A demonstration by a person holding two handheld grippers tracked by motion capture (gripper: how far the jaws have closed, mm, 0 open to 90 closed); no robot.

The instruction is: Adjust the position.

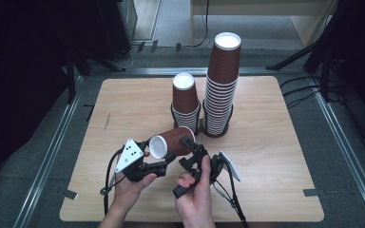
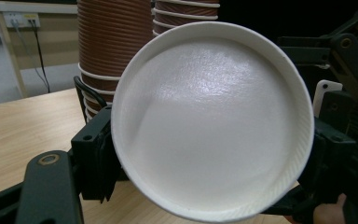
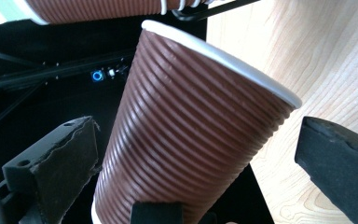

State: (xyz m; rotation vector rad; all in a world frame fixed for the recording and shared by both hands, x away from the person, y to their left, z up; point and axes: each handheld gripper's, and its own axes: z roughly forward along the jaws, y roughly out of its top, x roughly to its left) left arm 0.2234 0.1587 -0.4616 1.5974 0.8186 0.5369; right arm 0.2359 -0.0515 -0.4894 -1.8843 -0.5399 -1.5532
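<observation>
A brown ribbed paper cup [image 1: 173,141] is held on its side above the front middle of the table, its white base pointing left. My left gripper [image 1: 161,154] is shut on the base end; in the left gripper view the white base [image 2: 214,121] sits between both jaws, touching each. My right gripper [image 1: 186,151] is open around the cup's body. In the right gripper view the cup [image 3: 191,130] lies between the jaws, with a clear gap to the right-hand jaw.
Two upside-down stacks of the same cups stand in black wire holders behind: a short stack [image 1: 185,102] and a tall stack [image 1: 222,85]. The wooden table [image 1: 275,156] has bare room to the left and right. Dark stands surround the table.
</observation>
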